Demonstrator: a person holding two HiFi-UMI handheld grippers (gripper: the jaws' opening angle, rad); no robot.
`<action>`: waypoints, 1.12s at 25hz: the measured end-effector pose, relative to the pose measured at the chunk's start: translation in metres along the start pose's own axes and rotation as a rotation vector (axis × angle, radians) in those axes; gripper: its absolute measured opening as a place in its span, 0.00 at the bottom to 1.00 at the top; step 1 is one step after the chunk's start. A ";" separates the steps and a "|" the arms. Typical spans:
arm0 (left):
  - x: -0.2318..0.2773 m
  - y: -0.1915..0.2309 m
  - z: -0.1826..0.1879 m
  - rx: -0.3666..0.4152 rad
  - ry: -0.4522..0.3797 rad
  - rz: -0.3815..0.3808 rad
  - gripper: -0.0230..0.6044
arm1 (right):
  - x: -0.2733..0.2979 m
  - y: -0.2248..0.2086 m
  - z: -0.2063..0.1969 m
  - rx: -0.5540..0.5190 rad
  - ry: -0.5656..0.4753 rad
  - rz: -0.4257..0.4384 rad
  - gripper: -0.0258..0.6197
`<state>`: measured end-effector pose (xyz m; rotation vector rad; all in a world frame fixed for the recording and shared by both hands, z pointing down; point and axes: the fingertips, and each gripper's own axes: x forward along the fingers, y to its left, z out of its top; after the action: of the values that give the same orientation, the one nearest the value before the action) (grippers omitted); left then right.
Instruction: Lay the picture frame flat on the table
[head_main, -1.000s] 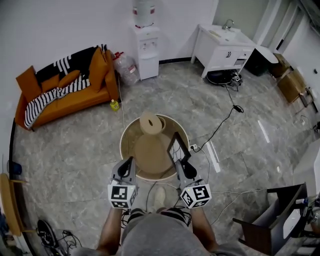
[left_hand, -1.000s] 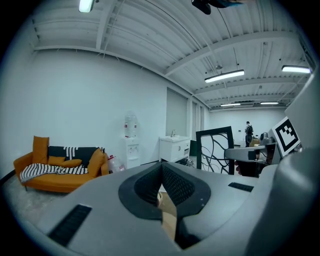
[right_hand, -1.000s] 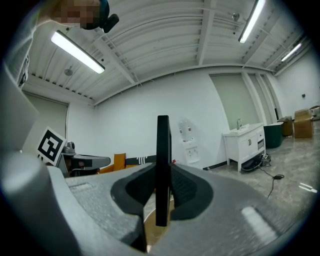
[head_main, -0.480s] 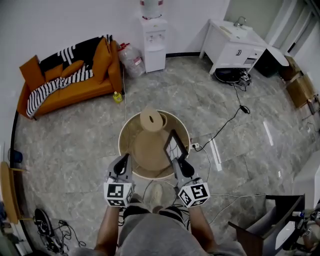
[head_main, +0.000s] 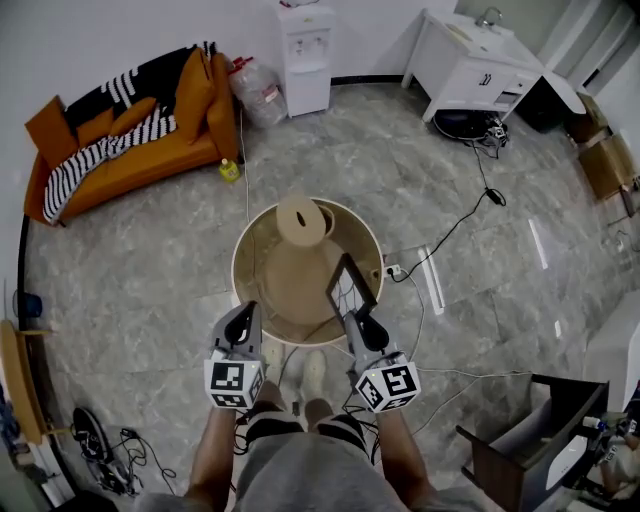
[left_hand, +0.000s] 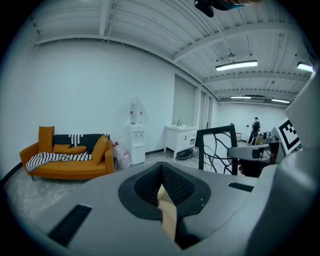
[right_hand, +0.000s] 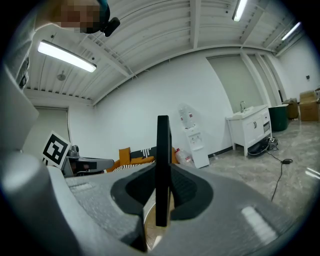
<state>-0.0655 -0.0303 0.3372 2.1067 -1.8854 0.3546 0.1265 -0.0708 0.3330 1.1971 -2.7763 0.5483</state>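
Note:
The black picture frame (head_main: 350, 287) stands upright over the near right part of the round table (head_main: 243, 250), with my right gripper (head_main: 356, 318) shut on its lower edge. The right gripper view shows the frame (right_hand: 162, 150) edge-on between the jaws of that gripper (right_hand: 162, 200). My left gripper (head_main: 243, 320) hovers at the table's near left rim, its jaws together and nothing in them. In the left gripper view this gripper (left_hand: 161, 169) points past the frame (left_hand: 217, 147), whose branch-pattern picture shows on the right.
A tan round-topped object (head_main: 300, 220) stands on the far half of the table. Cables (head_main: 450, 230) run over the floor to the right. An orange sofa (head_main: 120, 150), a water dispenser (head_main: 305, 45) and a white cabinet (head_main: 480, 70) line the far wall. A dark box (head_main: 525, 440) sits near right.
The head view has shifted, so the room sits slightly higher in the picture. The frame stays upright in my right gripper, and both grippers keep their places by the near rim.

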 end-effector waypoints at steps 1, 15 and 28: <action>0.006 0.003 -0.006 0.001 0.010 -0.005 0.06 | 0.005 -0.002 -0.007 0.008 0.008 -0.005 0.14; 0.082 0.051 -0.117 -0.031 0.145 -0.082 0.06 | 0.084 -0.030 -0.116 0.088 0.118 -0.086 0.14; 0.149 0.079 -0.230 -0.037 0.264 -0.158 0.06 | 0.140 -0.056 -0.235 0.147 0.234 -0.121 0.14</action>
<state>-0.1248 -0.0896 0.6098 2.0528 -1.5559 0.5287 0.0512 -0.1205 0.5973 1.2293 -2.4884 0.8346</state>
